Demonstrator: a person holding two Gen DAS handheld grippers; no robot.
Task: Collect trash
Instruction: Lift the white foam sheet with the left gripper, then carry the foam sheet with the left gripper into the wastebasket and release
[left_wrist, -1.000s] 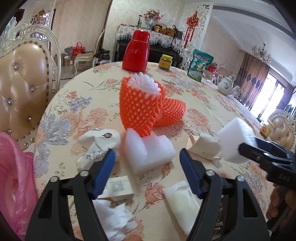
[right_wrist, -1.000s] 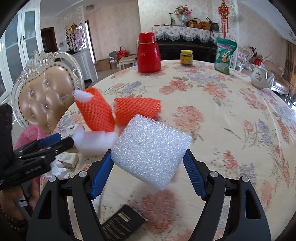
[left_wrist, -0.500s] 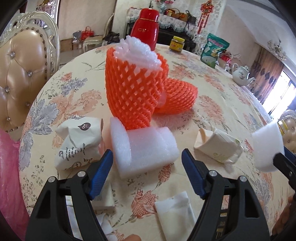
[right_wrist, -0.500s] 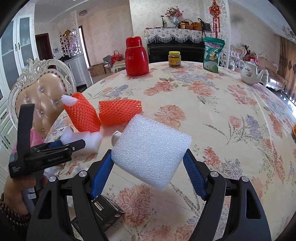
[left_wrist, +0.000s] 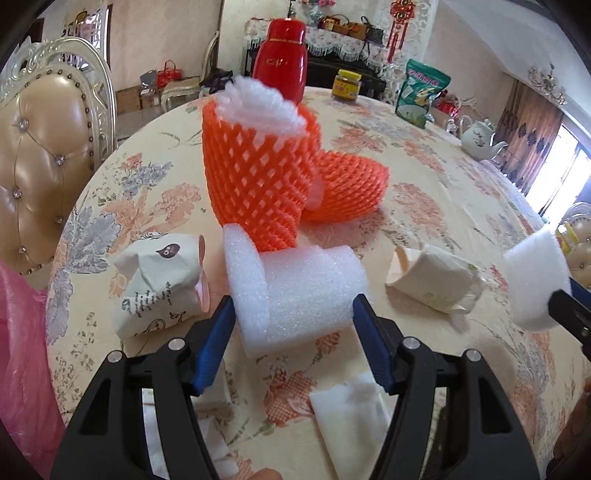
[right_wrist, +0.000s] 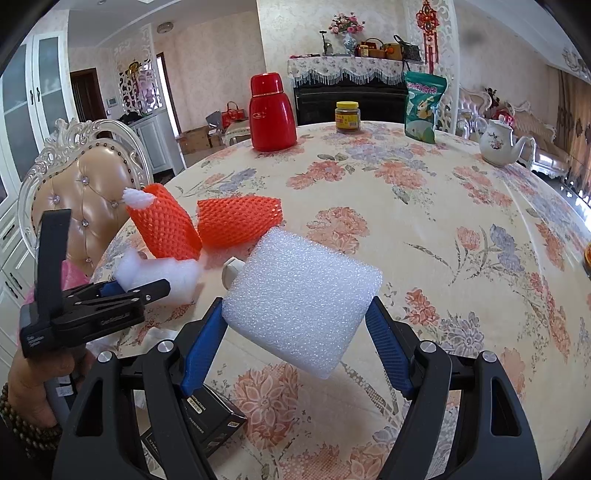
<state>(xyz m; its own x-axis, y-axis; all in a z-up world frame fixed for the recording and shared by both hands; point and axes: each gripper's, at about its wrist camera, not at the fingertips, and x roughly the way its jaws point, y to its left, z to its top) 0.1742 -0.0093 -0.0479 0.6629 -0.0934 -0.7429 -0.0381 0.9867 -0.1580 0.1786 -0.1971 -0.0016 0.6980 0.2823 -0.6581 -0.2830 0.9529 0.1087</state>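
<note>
My left gripper (left_wrist: 293, 334) is open, its blue fingers on either side of a white foam roll (left_wrist: 295, 288) that lies on the floral table (left_wrist: 424, 206). Behind the roll stand an upright orange foam net with white foam inside (left_wrist: 258, 170) and a second orange net lying down (left_wrist: 347, 188). My right gripper (right_wrist: 297, 332) is shut on a white foam block (right_wrist: 301, 302), held above the table. The block also shows at the right edge of the left wrist view (left_wrist: 535, 280). The left gripper shows in the right wrist view (right_wrist: 133, 291).
Crumpled paper cups lie left (left_wrist: 162, 284) and right (left_wrist: 432, 280) of the roll. White paper (left_wrist: 351, 413) and a black box (right_wrist: 207, 417) lie near me. A pink bag (left_wrist: 22, 362) hangs at the left. A red flask (right_wrist: 271, 110), jar (right_wrist: 347, 116), green bag (right_wrist: 423, 107) and teapot (right_wrist: 498, 142) stand at the back.
My left gripper has moved forward until its open fingers flank the white foam roll. My right gripper has lifted and drawn back a little, still gripping the foam block.
</note>
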